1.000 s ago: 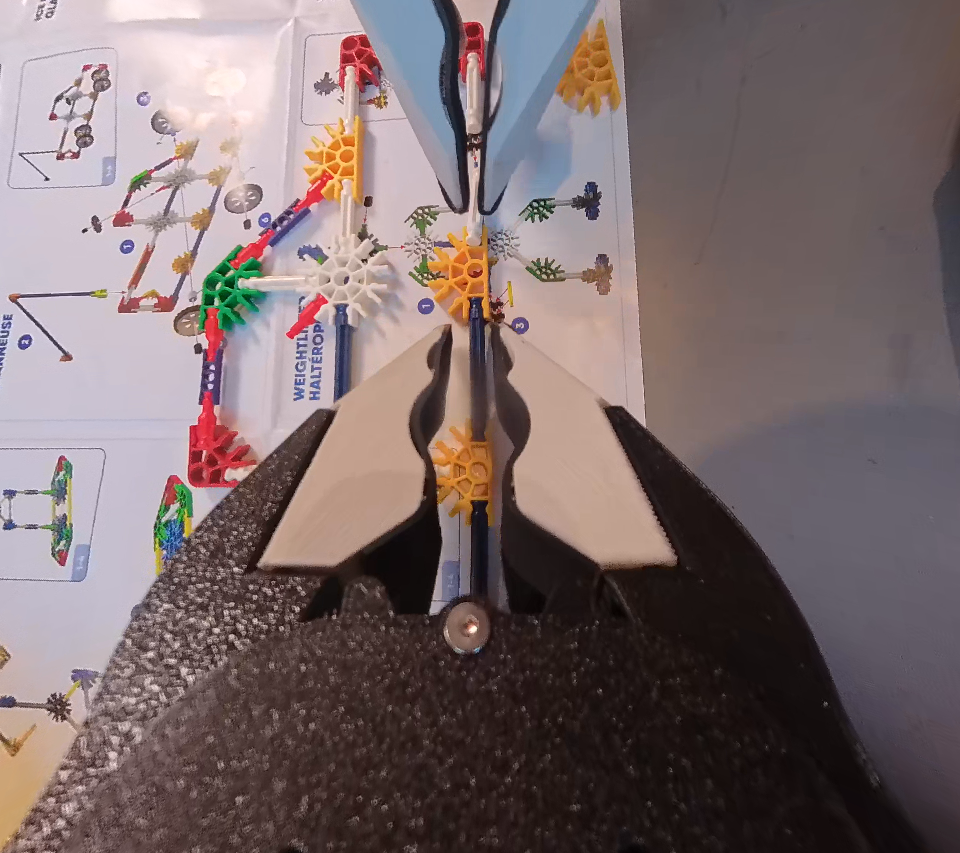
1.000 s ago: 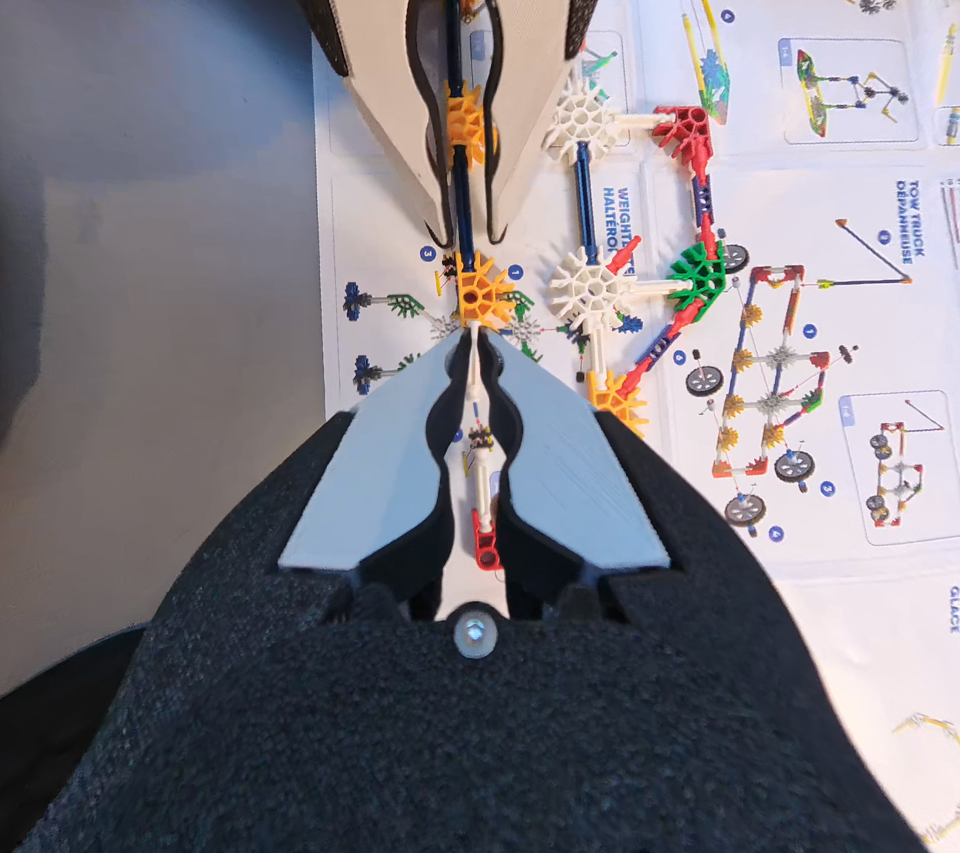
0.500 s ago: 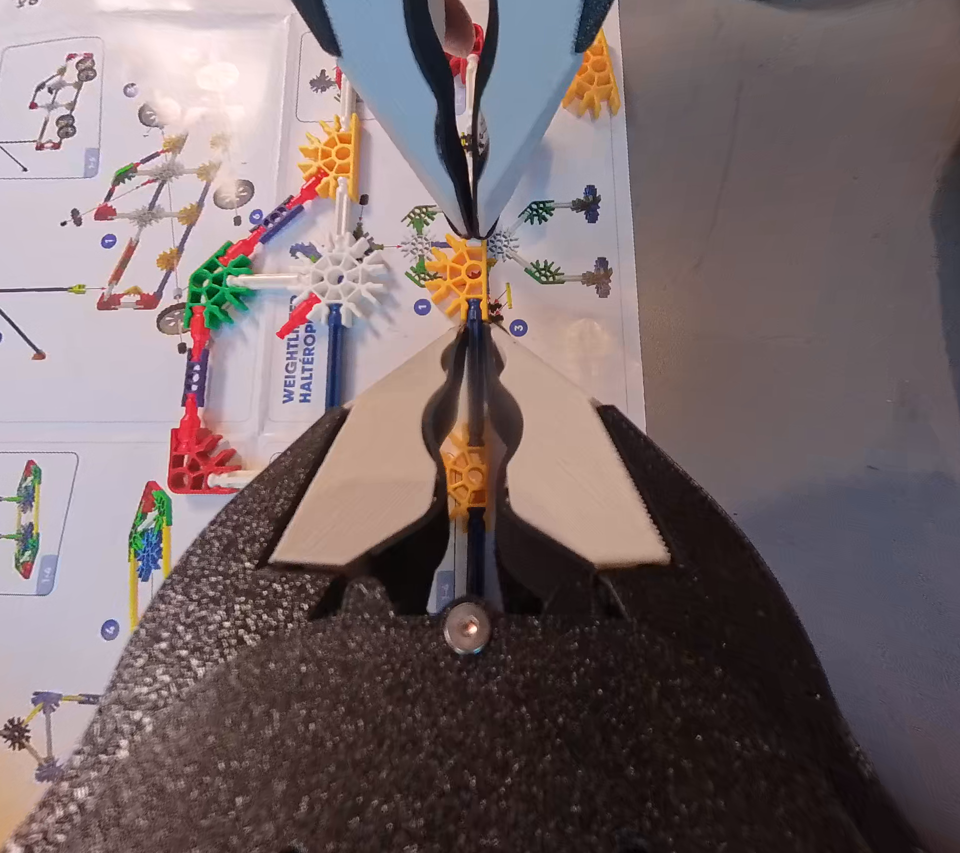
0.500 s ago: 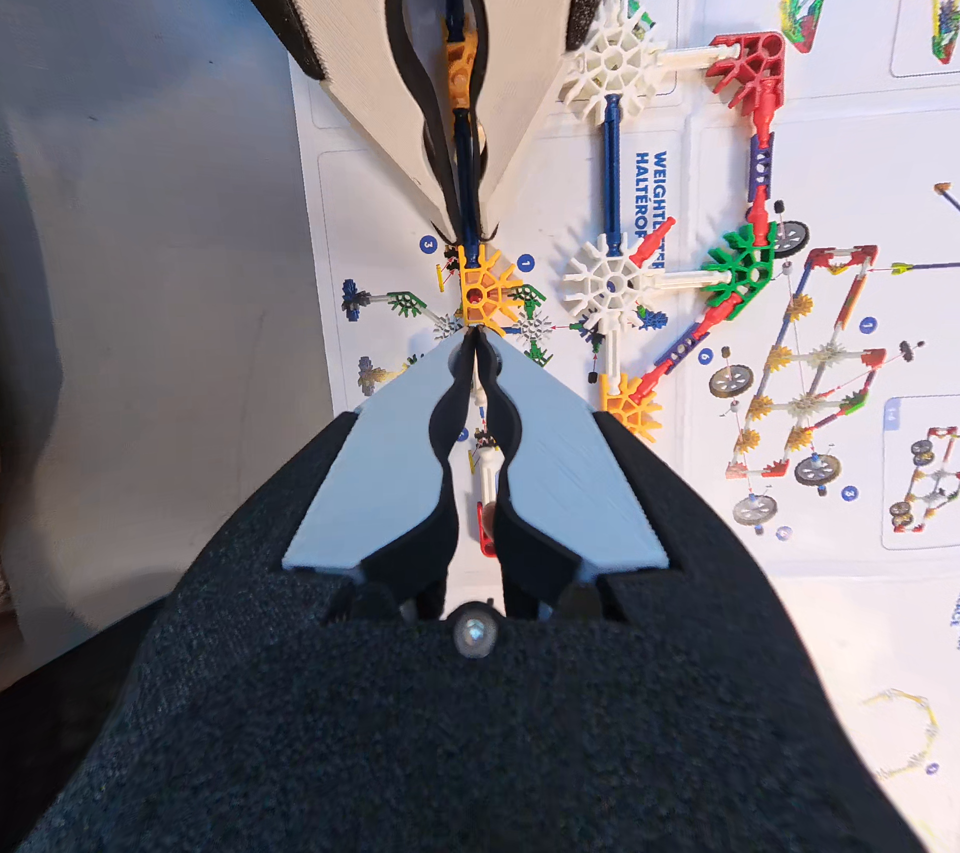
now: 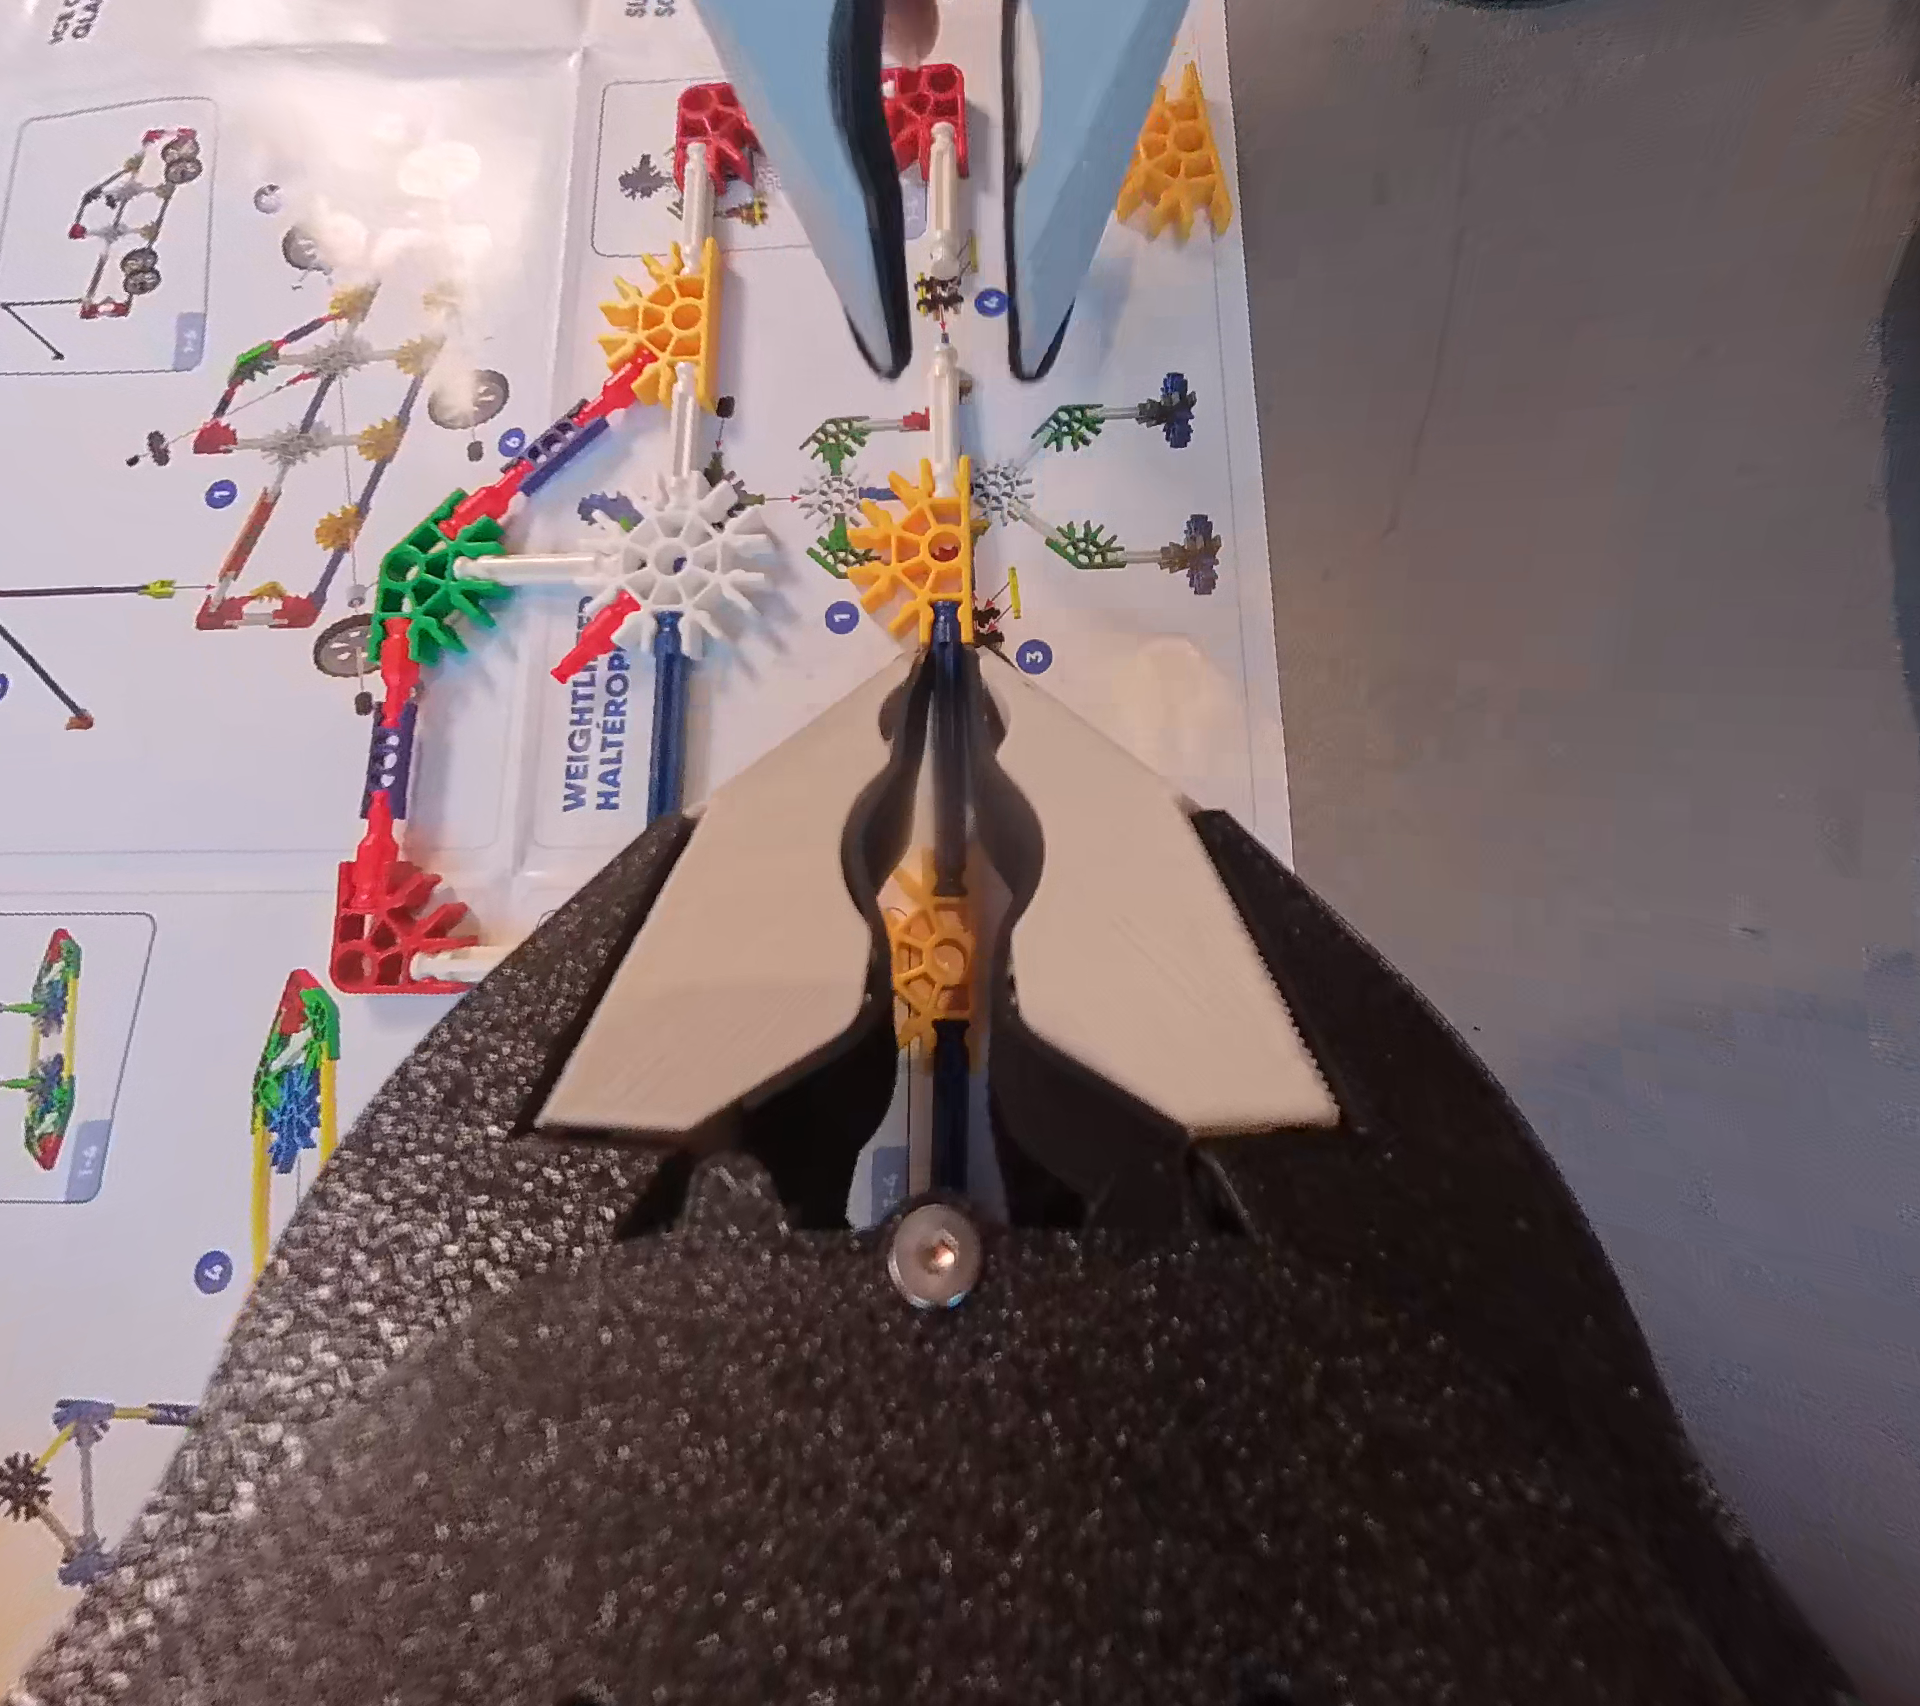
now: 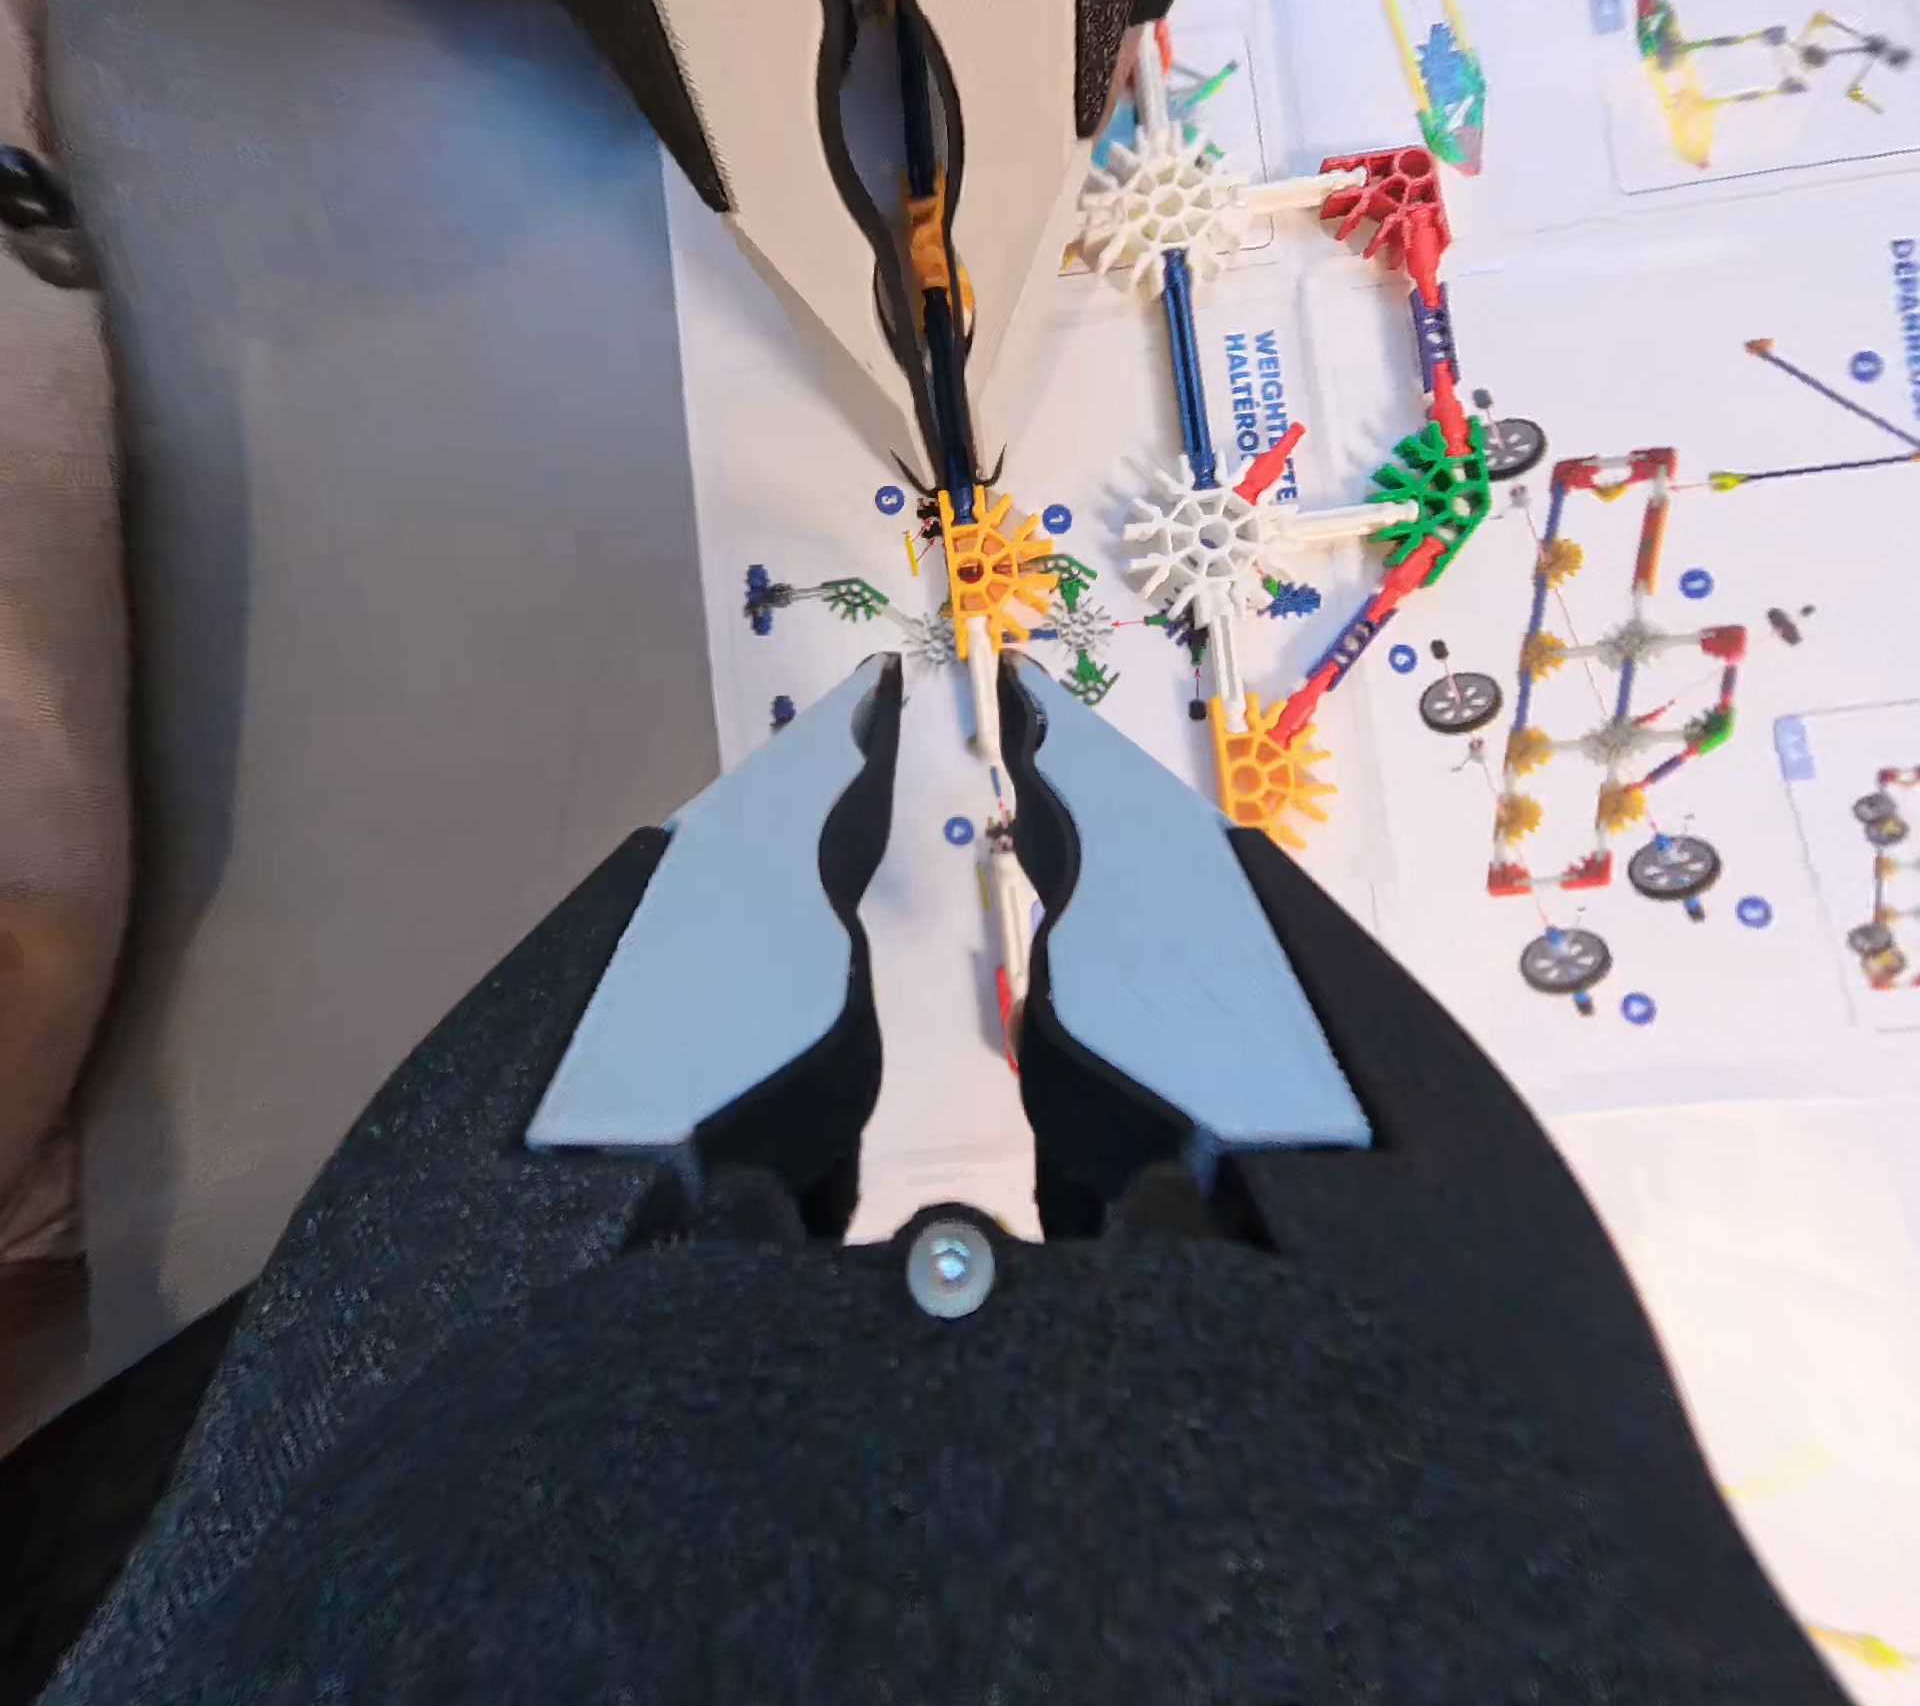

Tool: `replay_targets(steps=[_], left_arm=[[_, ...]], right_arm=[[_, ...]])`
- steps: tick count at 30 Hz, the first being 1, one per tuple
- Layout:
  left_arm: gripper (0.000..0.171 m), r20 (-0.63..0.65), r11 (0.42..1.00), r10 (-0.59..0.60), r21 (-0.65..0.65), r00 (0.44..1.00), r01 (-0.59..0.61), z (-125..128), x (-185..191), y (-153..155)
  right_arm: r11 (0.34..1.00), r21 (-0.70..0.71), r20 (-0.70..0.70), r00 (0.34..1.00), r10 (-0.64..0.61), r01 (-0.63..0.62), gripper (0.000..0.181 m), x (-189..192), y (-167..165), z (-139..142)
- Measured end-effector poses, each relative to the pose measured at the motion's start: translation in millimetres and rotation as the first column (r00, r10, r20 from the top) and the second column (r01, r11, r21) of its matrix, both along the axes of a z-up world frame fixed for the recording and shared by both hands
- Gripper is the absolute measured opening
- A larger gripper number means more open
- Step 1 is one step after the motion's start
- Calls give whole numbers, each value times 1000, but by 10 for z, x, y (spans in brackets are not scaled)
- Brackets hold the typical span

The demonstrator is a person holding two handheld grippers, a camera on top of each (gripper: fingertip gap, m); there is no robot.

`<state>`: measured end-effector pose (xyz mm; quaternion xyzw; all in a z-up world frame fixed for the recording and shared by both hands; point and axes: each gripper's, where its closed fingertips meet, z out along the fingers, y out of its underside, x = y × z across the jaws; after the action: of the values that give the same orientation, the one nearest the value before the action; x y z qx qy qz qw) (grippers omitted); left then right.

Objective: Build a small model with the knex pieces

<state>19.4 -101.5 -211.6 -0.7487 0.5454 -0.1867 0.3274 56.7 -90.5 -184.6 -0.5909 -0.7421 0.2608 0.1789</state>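
- Dark blue rod (image 5: 948, 757) at frame centre of the left wrist view, clamped between the beige fingers of the left gripper (image 5: 940, 669), tips closed tight on it.
- Far end of that rod plugged into an orange connector (image 5: 920, 550) just beyond the fingertips; a second orange connector (image 5: 930, 960) threaded on the same rod, sitting in the hollow between the fingers.
- White rod (image 5: 943, 409) leaving the opposite side of the orange connector, running toward the top of the frame to a red connector (image 5: 925, 108).
- Right gripper (image 5: 951, 368) entering from the top edge, blue fingers apart, straddling the white rod without pinching it; in the right wrist view, rod close beside the right-hand finger, contact unclear.
- Likely handling: light, stiff moulded plastic; thin and smooth rods, prone to swivel or pop out of a snap joint if bent. Best held on a rod shaft close to a connector, square across it.
- Left of centre, a larger flat assembly: white snowflake connector (image 5: 675, 560), green connector (image 5: 431, 581), red corner connector (image 5: 390, 929), joined by white, red and purple rods.
- Loose orange piece (image 5: 1174, 170) at upper right, near the paper's edge.
- Underneath, a glossy instruction sheet (image 5: 312, 46) with coloured model diagrams, numbered blue circles and blue captions; no brand mark made out.
- Grey table (image 5: 1558, 617) along the right side.
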Motion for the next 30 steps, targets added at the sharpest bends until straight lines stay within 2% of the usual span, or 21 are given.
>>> replay_targets(steps=[2,5,9,17,25,30], left_arm=[[3,0,1000,-4,3,1000,4,0,2,-1],[3,-12,1000,-11,25,1000,11,1,5,4],[3,-26,998,-8,57,1000,10,5,18,28],[2,-24,998,1,67,1000,1,29,14,31],[3,1,995,32,91,999,-32,129,-74,100],[3,-2,995,0,100,1000,1,143,-80,62]], right_arm=[[1000,-15,-26,999,-19,18,19,196,-3,53],[1000,9,28,999,-29,29,20,557,-42,-60],[998,7,25,998,-62,62,23,707,-145,-177],[996,58,32,997,-67,65,25,564,-112,-264],[966,51,-35,967,-252,254,25,212,50,-254],[974,64,-77,974,-214,219,26,245,5,-155]])
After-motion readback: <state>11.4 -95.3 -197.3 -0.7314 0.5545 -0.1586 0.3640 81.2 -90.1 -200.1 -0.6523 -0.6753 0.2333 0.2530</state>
